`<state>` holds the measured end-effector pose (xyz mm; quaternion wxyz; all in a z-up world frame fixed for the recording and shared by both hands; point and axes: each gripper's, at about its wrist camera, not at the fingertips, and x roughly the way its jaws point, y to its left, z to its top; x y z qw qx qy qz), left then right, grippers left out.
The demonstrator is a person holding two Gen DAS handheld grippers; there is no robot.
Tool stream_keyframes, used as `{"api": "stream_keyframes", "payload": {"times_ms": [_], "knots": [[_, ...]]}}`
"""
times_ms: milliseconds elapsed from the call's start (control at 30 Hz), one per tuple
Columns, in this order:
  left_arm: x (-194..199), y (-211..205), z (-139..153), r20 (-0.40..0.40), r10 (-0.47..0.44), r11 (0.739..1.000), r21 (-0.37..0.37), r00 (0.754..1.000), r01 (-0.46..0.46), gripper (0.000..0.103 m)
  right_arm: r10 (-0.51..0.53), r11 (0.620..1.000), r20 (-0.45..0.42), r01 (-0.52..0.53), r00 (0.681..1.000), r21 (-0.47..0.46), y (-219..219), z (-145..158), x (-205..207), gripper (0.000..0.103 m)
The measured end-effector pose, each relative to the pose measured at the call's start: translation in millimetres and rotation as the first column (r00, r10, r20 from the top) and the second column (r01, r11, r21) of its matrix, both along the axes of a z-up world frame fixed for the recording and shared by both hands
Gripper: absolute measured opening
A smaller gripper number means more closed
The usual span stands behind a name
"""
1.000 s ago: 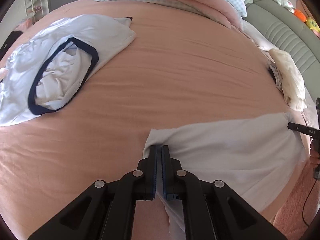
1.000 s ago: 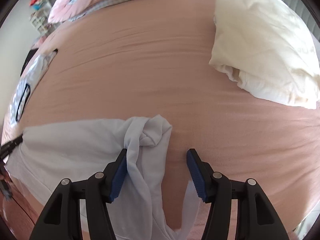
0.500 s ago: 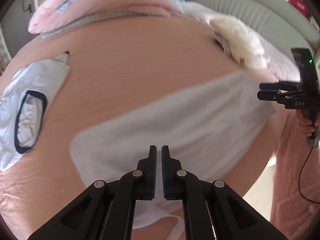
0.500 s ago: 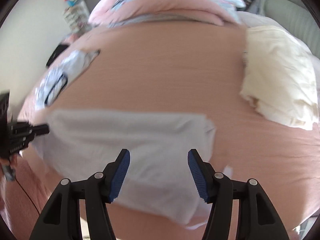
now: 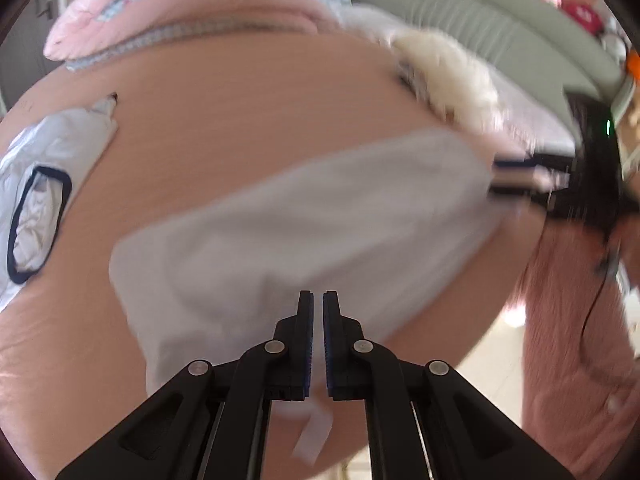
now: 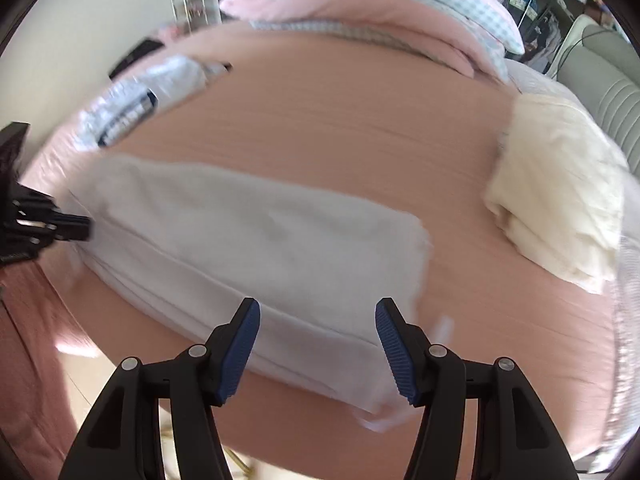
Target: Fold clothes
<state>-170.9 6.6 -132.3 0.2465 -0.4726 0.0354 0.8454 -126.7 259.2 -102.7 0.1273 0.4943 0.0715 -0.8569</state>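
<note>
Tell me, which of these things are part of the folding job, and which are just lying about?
In use:
white garment
left gripper
right gripper

Lying about:
navy-trimmed garment
cream cloth
pink quilt

The bed (image 6: 360, 128) wears a matt, finely ribbed pink cloth. On it lies a soft white cloth garment (image 6: 260, 248) — smooth, matt, with stitched folds along its lower edge. At right of the frame a cream garment (image 6: 560, 192) looks thicker and crumpled. The right tool (image 6: 318, 344) is matt black plastic with ridged blue pads (image 6: 390, 344) and shiny metal rivets; the left tool (image 5: 318, 340) likewise — black, dull.
</note>
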Motion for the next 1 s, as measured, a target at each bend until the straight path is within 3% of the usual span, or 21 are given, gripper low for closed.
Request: {"api": "stream_keyframes", "payload": {"times_ms": [67, 133, 200, 333, 467, 567, 633, 733, 833, 900, 933, 1000], "knots": [[-17.0, -6.4, -4.4, 0.021, 0.109, 0.992, -0.067, 0.994, -0.107, 0.004, -0.008, 1.000, -0.001, 0.008, 1.000, 0.005, -18.8, -12.1, -5.9, 0.060], [-28.4, -18.9, -16.8, 0.128, 0.206, 0.971, -0.148, 0.970, -0.187, 0.004, 0.010, 0.993, 0.008, -0.010, 1.000, 0.116, -36.3, -27.5, -2.8, 0.060], [-16.9, -30.6, -18.8, 0.165, 0.211, 0.972, -0.140, 0.963, -0.189, 0.004, 0.083, 0.970, -0.016, -0.077, 0.996, 0.231, -47.1, -32.6, 3.7, 0.060], [7.6, -35.0, -26.2, 0.157, 0.167, 0.979, -0.146, 0.973, -0.144, 0.004, 0.149, 0.939, 0.033, -0.152, 0.988, 0.309, -39.2, -37.3, 17.1, 0.064], [2.8, -30.2, -14.2, 0.071, 0.198, 0.975, -0.118, 0.978, -0.189, 0.004, 0.129, 0.967, 0.035, -0.133, 0.991, 0.215, -22.0, -16.3, 29.1, 0.063], [-4.2, -19.0, -7.0, 0.037, 0.174, 0.984, -0.052, 0.984, -0.172, 0.004, 0.032, 0.999, 0.006, -0.032, 0.999, -0.010, -11.3, -2.3, 26.5, 0.063], [-11.3, -10.2, -13.8, 0.059, 0.158, 0.987, -0.014, 0.986, -0.158, 0.004, -0.036, 0.988, 0.037, 0.041, 0.999, -0.147, -6.3, -6.0, 19.3, 0.063], [-24.0, -3.0, -35.8, 0.106, 0.160, 0.983, -0.111, 0.981, -0.148, 0.003, -0.088, 0.985, 0.103, 0.102, 0.991, -0.139, -13.0, -26.0, 16.1, 0.064], [-32.5, -20.0, -25.0, 0.148, 0.195, 0.981, -0.035, 0.970, -0.192, 0.004, 0.009, 1.000, 0.114, -0.008, 0.993, -0.002, -25.1, -29.0, 17.3, 0.063], [-34.6, -24.4, -11.2, 0.102, 0.225, 0.974, -0.040, 0.969, -0.222, 0.004, 0.076, 0.994, 0.138, -0.086, 0.988, 0.068, -25.3, -23.9, 26.9, 0.063], [-34.2, -22.5, -5.7, 0.076, 0.210, 0.978, -0.025, 0.975, -0.208, 0.004, 0.092, 0.992, 0.143, -0.103, 0.985, 0.071, -22.5, -19.2, 29.5, 0.063], [-35.3, -15.6, -2.0, 0.039, 0.171, 0.985, 0.008, 0.984, -0.172, 0.004, 0.084, 0.996, 0.133, -0.081, 0.988, -0.021, -12.9, -3.8, 28.4, 0.063]]}}
